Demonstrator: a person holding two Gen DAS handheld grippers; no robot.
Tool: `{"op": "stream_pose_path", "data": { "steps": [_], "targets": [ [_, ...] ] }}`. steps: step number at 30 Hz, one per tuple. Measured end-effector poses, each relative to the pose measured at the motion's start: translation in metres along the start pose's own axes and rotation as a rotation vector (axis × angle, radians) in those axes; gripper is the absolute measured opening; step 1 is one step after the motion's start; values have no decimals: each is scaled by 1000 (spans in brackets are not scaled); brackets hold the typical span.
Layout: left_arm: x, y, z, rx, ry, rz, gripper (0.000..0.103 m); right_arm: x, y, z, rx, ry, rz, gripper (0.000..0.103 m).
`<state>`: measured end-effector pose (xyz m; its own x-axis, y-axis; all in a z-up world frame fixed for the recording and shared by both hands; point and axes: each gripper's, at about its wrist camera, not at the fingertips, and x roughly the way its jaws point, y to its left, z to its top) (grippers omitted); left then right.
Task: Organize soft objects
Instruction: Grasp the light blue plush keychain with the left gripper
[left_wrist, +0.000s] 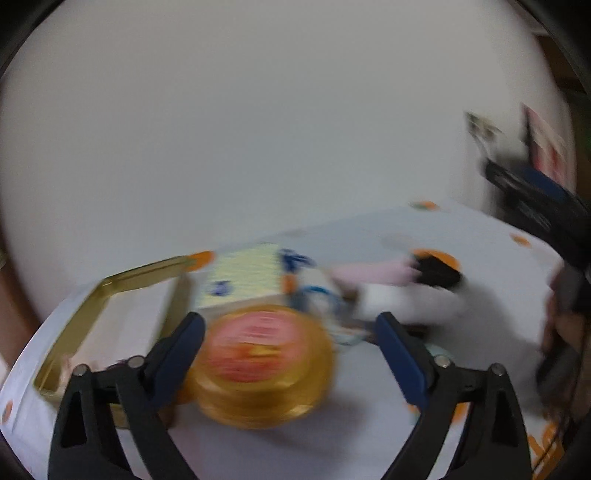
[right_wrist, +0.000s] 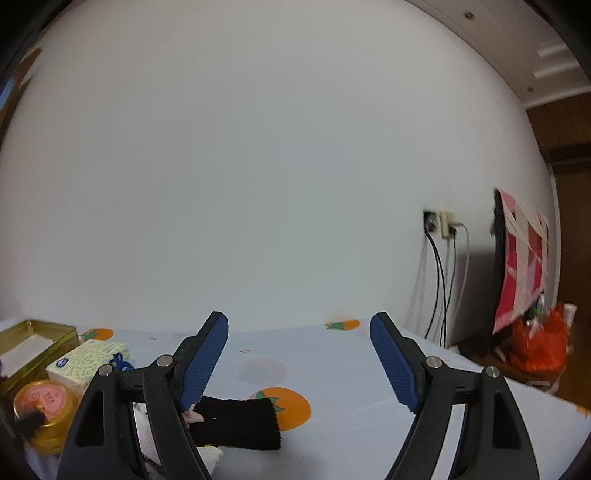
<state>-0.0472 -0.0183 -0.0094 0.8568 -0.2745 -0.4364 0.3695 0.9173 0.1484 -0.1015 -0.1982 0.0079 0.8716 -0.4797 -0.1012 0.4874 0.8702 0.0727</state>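
Note:
A black knitted cloth (right_wrist: 236, 424) lies on the pale blue tablecloth (right_wrist: 332, 354), beside a white cloth (right_wrist: 212, 456), just below my right gripper's left finger. My right gripper (right_wrist: 299, 343) is open and empty above the table. In the blurred left wrist view my left gripper (left_wrist: 290, 332) is open, with a round gold tin with a pink lid (left_wrist: 260, 363) lying between its fingers. Behind it are a tissue pack (left_wrist: 243, 275) and a heap of pink, white and black soft cloths (left_wrist: 391, 284).
An open gold rectangular tin (left_wrist: 110, 295) stands at the left; it also shows in the right wrist view (right_wrist: 33, 339), beside the tissue pack (right_wrist: 88, 363) and round tin (right_wrist: 44, 410). A wall socket with cables (right_wrist: 439, 229) and a red bag (right_wrist: 539, 343) are at the right.

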Motion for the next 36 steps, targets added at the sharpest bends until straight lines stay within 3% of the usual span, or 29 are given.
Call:
{"op": "stream_pose_path", "data": {
  "steps": [4,9,13,15,19,20,22,25,30,34,36],
  "targets": [
    [11,-36,3,88,94,-162,85,9,-10,-2,46,35,-10,81],
    [35,-70,6,176,202,-221,69,15,-16,-3,62,57,-16,81],
    [62,-77,1,153,340,-246,68,14,-15,-3,55,47,-10,81],
    [70,-80,-3,142,384,-251,59,15,-14,-4,52,52,-8,81],
    [72,-78,-5,98,396,-279,40,18,-14,-4,51,67,-1,81],
    [72,-77,-6,91,396,-290,30,18,-14,-4,52,68,0,81],
    [72,-72,-6,71,395,-275,25,19,-15,-4,54,70,0,81],
    [61,-60,-3,14,330,-274,24,21,-15,-4,58,78,4,81],
    [19,-35,0,-95,94,-259,24,28,-12,-7,55,113,60,81],
    [-4,-17,-2,-177,-53,-179,24,45,4,-12,7,212,194,81],
    [-14,-7,-2,-212,-110,-130,24,56,17,-14,-13,310,309,81]
  ]
}}
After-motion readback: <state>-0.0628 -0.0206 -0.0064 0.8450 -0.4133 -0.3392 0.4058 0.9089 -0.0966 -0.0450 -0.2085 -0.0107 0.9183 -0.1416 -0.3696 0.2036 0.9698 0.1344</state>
